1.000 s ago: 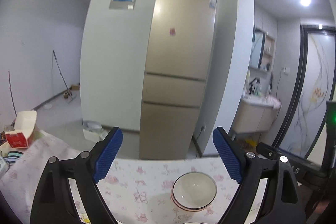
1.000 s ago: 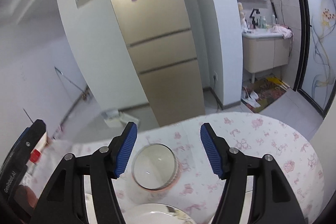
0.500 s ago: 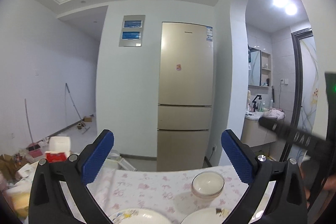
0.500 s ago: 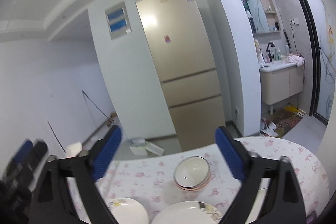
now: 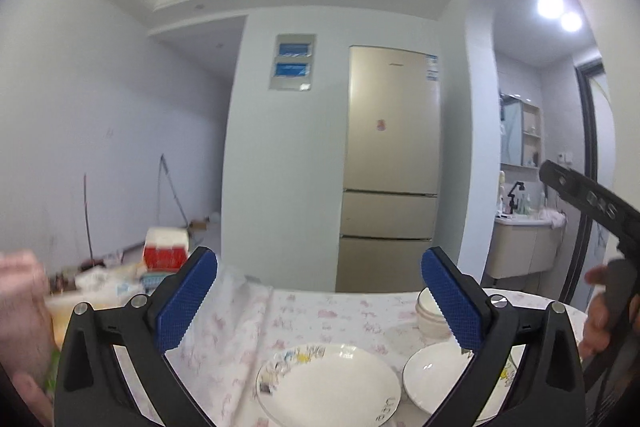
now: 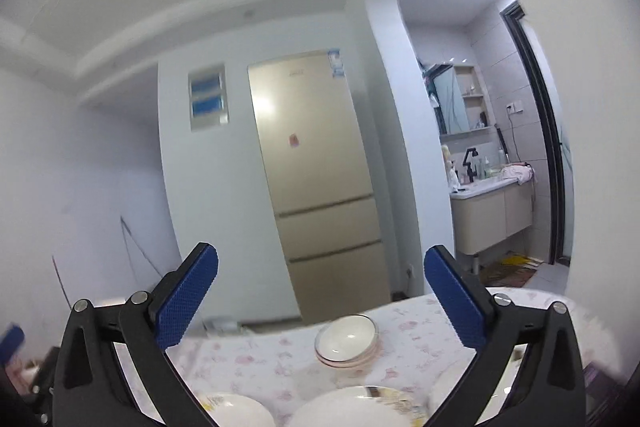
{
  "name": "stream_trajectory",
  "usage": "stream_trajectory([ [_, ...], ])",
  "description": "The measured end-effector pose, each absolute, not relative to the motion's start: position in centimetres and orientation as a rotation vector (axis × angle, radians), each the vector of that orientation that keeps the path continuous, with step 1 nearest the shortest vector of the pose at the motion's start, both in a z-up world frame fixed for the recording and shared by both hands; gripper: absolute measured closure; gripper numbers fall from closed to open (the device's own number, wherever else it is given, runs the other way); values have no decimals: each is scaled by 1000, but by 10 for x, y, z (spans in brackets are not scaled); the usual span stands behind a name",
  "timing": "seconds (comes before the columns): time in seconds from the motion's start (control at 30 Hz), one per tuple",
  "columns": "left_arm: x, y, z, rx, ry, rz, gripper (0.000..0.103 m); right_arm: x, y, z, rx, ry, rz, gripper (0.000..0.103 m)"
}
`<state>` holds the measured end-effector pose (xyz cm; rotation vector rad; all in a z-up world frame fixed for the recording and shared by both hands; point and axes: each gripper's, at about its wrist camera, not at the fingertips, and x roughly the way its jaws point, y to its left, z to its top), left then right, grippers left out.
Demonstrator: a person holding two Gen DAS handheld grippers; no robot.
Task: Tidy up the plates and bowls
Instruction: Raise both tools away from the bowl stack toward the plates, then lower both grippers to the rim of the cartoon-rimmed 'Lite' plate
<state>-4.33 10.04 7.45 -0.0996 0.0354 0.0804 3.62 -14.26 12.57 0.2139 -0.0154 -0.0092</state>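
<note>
**user1:** Both grippers have backed off from the stacked bowls since a second ago, when the bowls sat right below the jaws. Now we see the whole spread from further back, and both sets of jaws have gone wider.

**user2:** Yep. Going big to small: the gold fridge (image 5: 390,167) fills the middle of both views, with the washroom vanity (image 6: 490,219) off to the right. Our table with the pink-flowered cloth (image 5: 312,311) runs across the bottom.

**user1:** And the dishes?

**user2:** From the left wrist we get a painted-rim plate (image 5: 328,383) right in front, between the fingers, a second plate (image 5: 436,375) to its right partly behind the right finger, and the bowl stack (image 5: 428,307) further back near the table's far edge. From the right wrist the bowl stack (image 6: 347,345) sits mid-table, the two plates are cut off at the bottom edge.

**user1:** Jaw state?

**user2:** Left gripper (image 5: 318,299): spread wide, nothing between the blue pads. Right gripper (image 6: 320,301): same, fully apart and empty. We also catch a hand (image 5: 600,311) wrapped round the right gripper's handle at the left view's right edge, a bit blurry.
</note>
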Motion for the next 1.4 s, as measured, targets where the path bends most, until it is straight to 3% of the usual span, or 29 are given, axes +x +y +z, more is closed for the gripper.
stream_trajectory([
  [0.23, -25, 130, 51, -101, -36, 180, 0, 53, -117, 89, 159, 106, 27, 0],
  [0.6, 23, 169, 16, -191, 135, 188, 0, 75, -104, 45, 270, 302, 178, 0],
  [0.97, 70, 161, -33, -172, 396, 152, 0, 101, -73, -15, 181, 437, 224, 0],
  [1.2, 93, 178, -60, -278, 561, 135, 1, 119, -68, -40, 268, 630, 313, 13],
  [1.3, 101, 184, -69, -315, 618, 117, 13, 126, -74, -55, 375, 691, 370, 14],
  [1.4, 106, 189, -77, -348, 648, 113, 15, 130, -75, -65, 368, 731, 342, 23],
])
